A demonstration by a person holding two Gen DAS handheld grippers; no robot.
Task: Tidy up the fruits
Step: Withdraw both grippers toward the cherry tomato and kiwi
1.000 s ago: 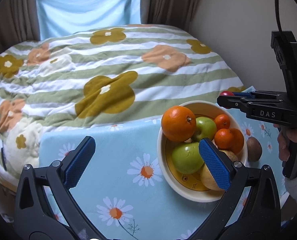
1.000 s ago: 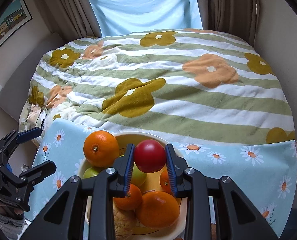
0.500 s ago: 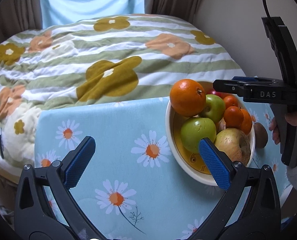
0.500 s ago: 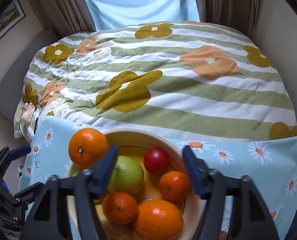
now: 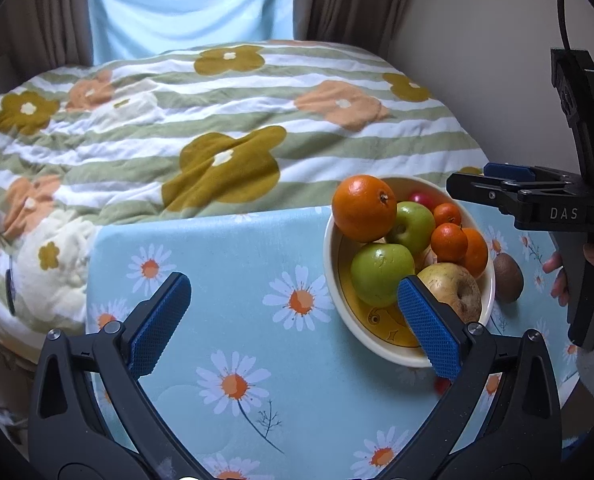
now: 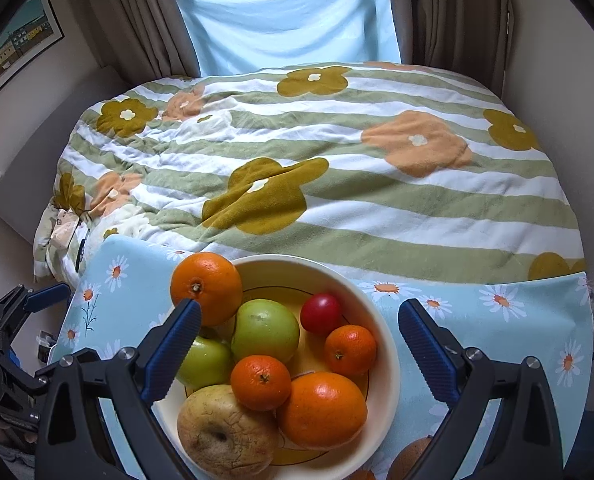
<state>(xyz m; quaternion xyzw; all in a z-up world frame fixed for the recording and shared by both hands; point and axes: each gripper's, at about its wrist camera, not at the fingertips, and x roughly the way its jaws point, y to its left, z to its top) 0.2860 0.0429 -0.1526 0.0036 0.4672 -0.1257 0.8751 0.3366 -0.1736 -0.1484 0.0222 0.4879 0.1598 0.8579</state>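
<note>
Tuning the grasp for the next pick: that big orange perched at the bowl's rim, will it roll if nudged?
Likely yes. The big orange is round and sits high at the rim of the bowl, leaning on a green apple, so a nudge could tip it out. Its peel looks firm and dimpled, so probably not slippery.

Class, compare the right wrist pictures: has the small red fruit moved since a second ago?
Yes. The red fruit, earlier between the right gripper's pads above the bowl, now lies inside it; the jaws are opening, nothing between them.
</note>
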